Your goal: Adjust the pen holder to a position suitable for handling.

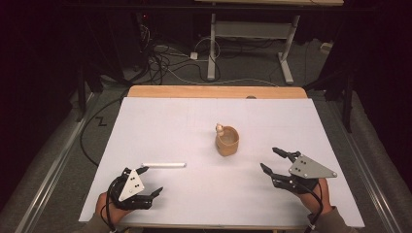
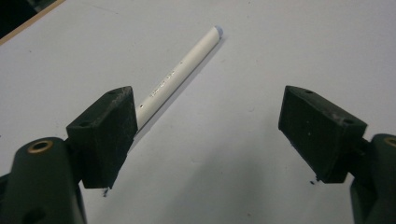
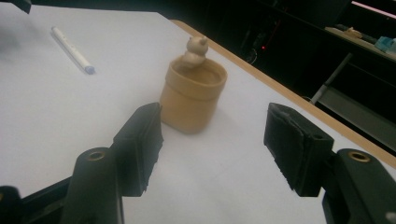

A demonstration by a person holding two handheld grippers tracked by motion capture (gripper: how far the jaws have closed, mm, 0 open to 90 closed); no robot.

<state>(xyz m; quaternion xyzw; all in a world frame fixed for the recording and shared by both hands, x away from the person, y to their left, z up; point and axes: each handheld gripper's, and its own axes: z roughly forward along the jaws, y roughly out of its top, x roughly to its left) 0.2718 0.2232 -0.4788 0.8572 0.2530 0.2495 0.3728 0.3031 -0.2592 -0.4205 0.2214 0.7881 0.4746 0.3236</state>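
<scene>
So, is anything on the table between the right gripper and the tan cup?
Nothing visible. The right gripper has its jaws open and aimed at the tan cup, with bare white table between them. The white pen lies off toward the left gripper.

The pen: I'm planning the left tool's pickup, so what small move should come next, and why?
Probably shift the left tool sideways until the pen lies between its jaws. They stand open, but the pen's near end sits beside one jaw, not in the gap.

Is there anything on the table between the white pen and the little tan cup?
No. In the high view, the white sheet between the slim white pen and the small tan wooden cup is bare.
</scene>
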